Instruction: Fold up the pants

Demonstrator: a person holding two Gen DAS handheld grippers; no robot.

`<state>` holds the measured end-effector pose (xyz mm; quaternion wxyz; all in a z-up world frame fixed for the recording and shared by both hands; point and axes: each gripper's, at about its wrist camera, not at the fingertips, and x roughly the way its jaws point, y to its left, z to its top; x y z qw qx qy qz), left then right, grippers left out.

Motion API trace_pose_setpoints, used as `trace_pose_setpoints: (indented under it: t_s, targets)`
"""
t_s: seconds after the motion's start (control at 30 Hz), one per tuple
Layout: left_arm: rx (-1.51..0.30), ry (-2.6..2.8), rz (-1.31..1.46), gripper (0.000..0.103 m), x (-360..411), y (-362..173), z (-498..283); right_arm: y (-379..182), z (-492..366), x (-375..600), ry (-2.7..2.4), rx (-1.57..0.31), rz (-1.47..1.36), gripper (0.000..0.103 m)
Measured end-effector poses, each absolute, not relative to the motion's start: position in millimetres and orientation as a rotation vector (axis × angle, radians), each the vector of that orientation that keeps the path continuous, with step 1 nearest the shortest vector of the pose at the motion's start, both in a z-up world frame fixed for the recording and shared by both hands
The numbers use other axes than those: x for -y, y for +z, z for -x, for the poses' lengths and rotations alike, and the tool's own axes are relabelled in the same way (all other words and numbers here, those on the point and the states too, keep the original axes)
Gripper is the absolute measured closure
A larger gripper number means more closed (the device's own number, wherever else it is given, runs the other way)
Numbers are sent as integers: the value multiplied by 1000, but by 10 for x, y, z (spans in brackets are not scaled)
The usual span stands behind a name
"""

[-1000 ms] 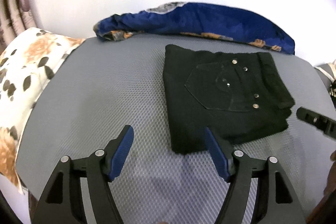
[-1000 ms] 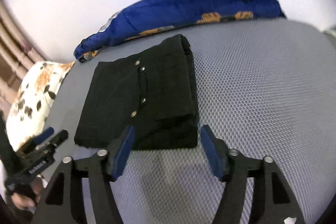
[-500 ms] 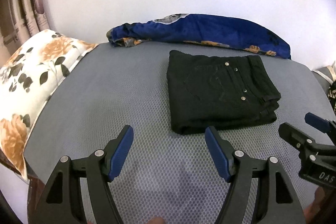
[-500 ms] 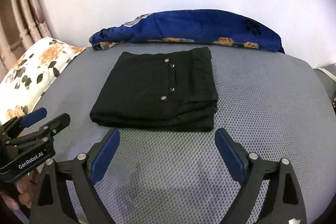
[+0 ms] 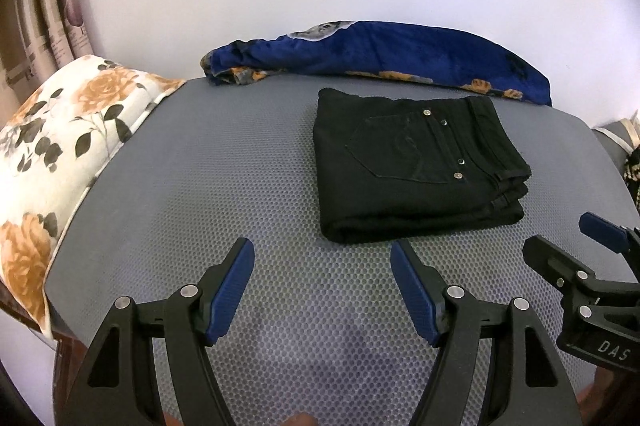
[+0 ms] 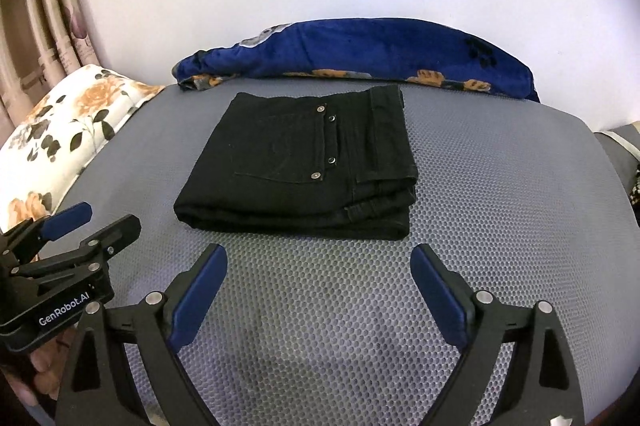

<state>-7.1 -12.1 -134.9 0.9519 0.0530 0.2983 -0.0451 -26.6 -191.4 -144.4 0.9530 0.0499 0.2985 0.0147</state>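
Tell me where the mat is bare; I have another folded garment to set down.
Free: the grey mat between the floral pillow and the black pants, and, in the right view, right of the pants. Crowded: the far edge, where the blue blanket lies close behind the pants.

Folded black pants (image 6: 304,162) lie on grey mesh bed (image 6: 500,186) (right claw (image 6: 319,272) apparently empty, spread).

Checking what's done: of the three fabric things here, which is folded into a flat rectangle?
The black pants, mid-mat; the blue blanket and floral pillow aren't.
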Motion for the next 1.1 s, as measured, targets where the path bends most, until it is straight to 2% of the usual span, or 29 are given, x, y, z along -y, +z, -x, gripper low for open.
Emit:
trace_pose_setpoints:
  t_s: [1.1]
  targets:
    - [-600, -94, -145, 32, 179, -1411, 46, -1515, 200, 1912, 50, -648, -120, 11]
